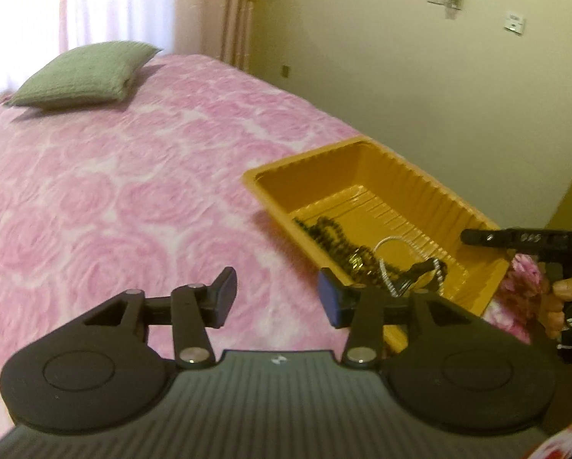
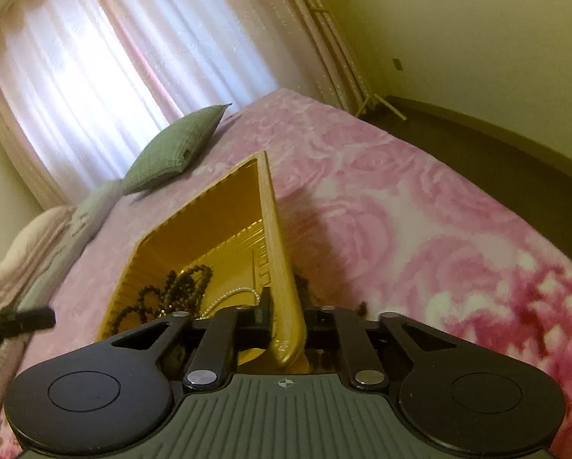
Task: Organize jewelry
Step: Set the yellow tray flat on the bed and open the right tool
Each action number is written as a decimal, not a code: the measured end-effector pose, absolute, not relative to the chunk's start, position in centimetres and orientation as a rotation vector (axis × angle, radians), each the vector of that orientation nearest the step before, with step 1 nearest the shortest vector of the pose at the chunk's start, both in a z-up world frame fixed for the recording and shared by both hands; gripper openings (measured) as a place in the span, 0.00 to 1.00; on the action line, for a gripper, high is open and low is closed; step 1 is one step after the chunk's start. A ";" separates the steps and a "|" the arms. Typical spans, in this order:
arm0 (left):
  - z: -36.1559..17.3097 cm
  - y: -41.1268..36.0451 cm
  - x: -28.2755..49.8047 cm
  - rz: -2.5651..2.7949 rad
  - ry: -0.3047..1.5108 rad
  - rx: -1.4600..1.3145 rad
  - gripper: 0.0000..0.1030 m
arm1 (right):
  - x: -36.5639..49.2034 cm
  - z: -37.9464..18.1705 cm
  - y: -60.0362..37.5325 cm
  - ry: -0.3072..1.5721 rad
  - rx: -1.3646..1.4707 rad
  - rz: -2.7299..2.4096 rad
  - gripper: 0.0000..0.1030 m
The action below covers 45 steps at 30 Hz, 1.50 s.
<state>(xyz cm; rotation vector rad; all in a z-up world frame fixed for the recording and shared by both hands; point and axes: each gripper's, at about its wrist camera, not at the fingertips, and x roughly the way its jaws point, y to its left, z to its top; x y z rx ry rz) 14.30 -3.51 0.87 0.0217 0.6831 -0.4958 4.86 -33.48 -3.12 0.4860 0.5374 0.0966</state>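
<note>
A yellow plastic tray (image 1: 408,179) lies on the pink rose bedspread (image 1: 114,199). In it are a dark bead necklace (image 1: 324,229) and a pale pearl string (image 1: 387,264). My left gripper (image 1: 278,298) stands open just left of the tray's near corner, with only bedspread between its fingers. In the right wrist view the tray (image 2: 276,229) runs away from me, with the beads (image 2: 179,287) and pearls (image 2: 236,292) inside. My right gripper (image 2: 286,302) straddles the tray's near rim. Its fingers stand close on either side, with a thin dark gap at the right one.
A green cushion (image 1: 87,72) lies far back on the bed by the curtained window. The bed's edge drops to a dark floor (image 2: 496,160) on the right. A hand (image 1: 565,294) holds the right gripper (image 1: 515,239) beyond the tray. The left gripper's finger (image 2: 18,321) shows at the left edge.
</note>
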 end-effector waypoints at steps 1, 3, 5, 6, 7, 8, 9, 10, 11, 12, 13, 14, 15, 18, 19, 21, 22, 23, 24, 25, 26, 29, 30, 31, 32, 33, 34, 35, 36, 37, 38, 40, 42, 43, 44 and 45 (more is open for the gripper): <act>0.5 -3.2 14.1 -0.480 0.685 0.016 0.53 | 4.7 -3.1 -33.6 0.532 0.501 0.089 0.43; -0.1 -2.7 13.6 -0.436 0.693 0.001 0.64 | 4.3 -3.0 -34.2 0.512 0.542 0.072 0.60; -0.6 -2.4 13.0 -0.381 0.687 0.007 0.71 | 3.8 -2.9 -34.6 0.502 0.559 0.049 0.62; -0.9 -2.2 12.7 -0.354 0.684 0.007 0.75 | 3.7 -2.7 -34.8 0.500 0.565 0.039 0.64; -1.1 -2.0 12.3 -0.322 0.679 0.001 0.82 | 3.5 -2.6 -35.0 0.498 0.566 0.026 0.67; -1.4 -1.8 12.0 -0.295 0.675 -0.005 0.87 | 3.2 -2.4 -35.1 0.496 0.563 0.006 0.69; -1.7 -1.6 11.6 -0.260 0.673 -0.013 0.88 | 3.0 -2.3 -35.3 0.495 0.561 -0.010 0.72; -1.9 -1.4 11.3 -0.228 0.676 -0.003 0.89 | 2.8 -2.0 -35.3 0.493 0.560 -0.021 0.74; -2.1 -1.3 11.0 -0.208 0.681 -0.007 0.91 | 2.6 -1.8 -35.4 0.493 0.559 -0.032 0.74; -2.3 -1.1 10.6 -0.197 0.686 -0.015 0.91 | 2.4 -1.5 -35.3 0.496 0.553 -0.047 0.76; -2.4 -0.8 10.3 -0.186 0.690 -0.028 0.91 | 2.3 -1.1 -35.1 0.501 0.540 -0.066 0.77; -2.4 -0.6 10.0 -0.174 0.689 -0.034 0.91 | 2.2 -0.7 -34.8 0.516 0.521 -0.095 0.77; -2.5 -0.4 9.6 -0.165 0.687 -0.040 0.91 | 2.2 -0.3 -34.4 0.539 0.497 -0.131 0.78; -2.4 0.0 8.5 -0.143 0.685 -0.042 0.91 | 1.8 1.2 -32.7 0.583 0.417 -0.209 0.78; -2.3 0.2 8.0 -0.141 0.681 -0.041 0.91 | 1.5 1.6 -32.1 0.584 0.404 -0.210 0.78; -2.1 0.5 7.2 -0.152 0.672 -0.060 0.91 | 0.8 2.6 -30.8 0.573 0.374 -0.197 0.78; -1.9 0.6 6.8 -0.150 0.668 -0.070 0.91 | 0.5 2.9 -30.2 0.566 0.358 -0.189 0.78; -1.7 0.7 6.4 -0.140 0.666 -0.076 0.92 | 0.2 3.3 -29.4 0.563 0.338 -0.176 0.78; -1.4 0.9 5.9 -0.126 0.662 -0.082 0.92 | 0.1 3.6 -28.6 0.563 0.318 -0.159 0.78; -1.2 1.0 5.5 -0.113 0.661 -0.088 0.93 | -0.2 3.9 -27.8 0.566 0.299 -0.137 0.78; -0.9 1.1 5.1 -0.101 0.661 -0.092 0.94 | -0.5 4.2 -26.9 0.573 0.279 -0.111 0.78; -0.3 1.4 4.1 -0.087 0.673 -0.103 0.95 | -0.8 4.4 -24.5 0.606 0.231 -0.054 0.78; -0.2 1.4 3.8 -0.086 0.680 -0.104 0.95 | -0.7 4.5 -23.7 0.617 0.221 -0.041 0.78; -0.1 1.5 3.3 -0.085 0.691 -0.109 0.95 | -0.8 4.4 -23.0 0.630 0.210 -0.025 0.78; 0.0 1.5 3.0 -0.085 0.697 -0.117 0.94 | -1.0 4.3 -22.1 0.642 0.195 -0.006 0.78; 0.1 1.6 2.6 -0.086 0.705 -0.127 0.94 | -1.1 4.1 -21.4 0.650 0.180 0.012 0.78; 0.2 1.5 2.1 -0.089 0.715 -0.131 0.94 | -1.2 4.0 -20.7 0.659 0.164 0.027 0.78; 0.3 1.5 1.8 -0.093 0.722 -0.131 0.93 | -1.4 3.8 -19.9 0.670 0.148 0.042 0.78; 0.3 1.4 1.4 -0.099 0.733 -0.129 0.93 | -1.6 3.7 -19.2 0.680 0.135 0.057 0.79; 0.3 1.3 1.1 -0.101 0.745 -0.127 0.91 | -1.9 3.5 -18.5 0.690 0.120 0.072 0.78; 0.3 1.2 0.7 -0.104 0.751 -0.127 0.91 | -2.1 3.4 -17.9 0.699 0.107 0.085 0.78; 0.4 1.0 -0.3 -0.106 0.752 -0.131 0.90 | -2.5 3.1 -16.8 0.715 0.082 0.096 0.79; 0.5 0.9 -1.3 -0.100 0.753 -0.138 0.90 | -2.9 2.6 -15.9 0.728 0.054 0.105 0.79; 0.5 0.9 -1.7 -0.100 0.757 -0.146 0.90 | -3.1 2.3 -15.4 0.737 0.041 0.107 0.79; 0.5 0.9 -2.0 -0.099 0.764 -0.148 0.90 | -3.3 2.0 -15.1 0.748 0.037 0.110 0.79; 0.4 0.9 -2.3 -0.097 0.773 -0.146 0.90 | -3.6 1.8 -14.9 0.757 0.037 0.113 0.79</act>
